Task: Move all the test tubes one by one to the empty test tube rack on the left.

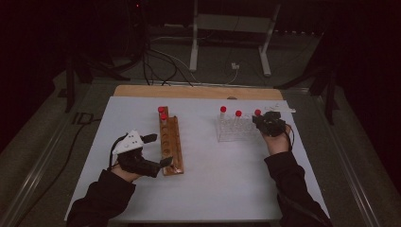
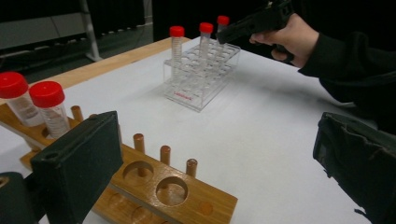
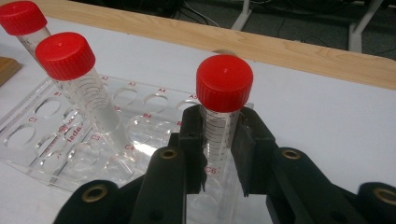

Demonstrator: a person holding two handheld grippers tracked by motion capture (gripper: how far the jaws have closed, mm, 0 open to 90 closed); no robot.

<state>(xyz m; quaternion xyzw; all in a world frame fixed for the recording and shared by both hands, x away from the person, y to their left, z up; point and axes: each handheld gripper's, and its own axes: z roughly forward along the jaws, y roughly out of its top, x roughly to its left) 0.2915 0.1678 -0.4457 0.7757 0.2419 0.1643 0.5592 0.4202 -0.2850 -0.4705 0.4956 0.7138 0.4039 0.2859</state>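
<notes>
The right claw (image 3: 219, 154) has its two jaws on either side of a red-capped tube (image 3: 223, 116) that stands in the right end of the clear rack (image 3: 42, 140), on the right half of the counter (image 1: 227, 184). The jaws sit close along the tube just under its cap, narrow and apparently gripping it, though a thin gap on one side may remain (the angle makes this hard to judge). Two more capped tubes (image 3: 74, 79) lean in holes further left in the same rack.

The left claw (image 2: 210, 154) hangs wide and empty at the near end of the wooden rack (image 2: 177, 196), on the left half of the counter. That rack carries two capped tubes (image 2: 49, 109) at its far end, and its nearer holes are free.

The work looks like moving tubes from the clear rack to the wooden one, and the step in hand seems to be lifting this tube out. To do it well, the grip should be firm and square on the tube body below the cap, not on the cap itself. The pull should go straight up along the tube's own line, so the bottom clears the hole without dragging the light rack along. Only once the tube is fully clear should it travel left, staying above the leaning neighbours.
</notes>
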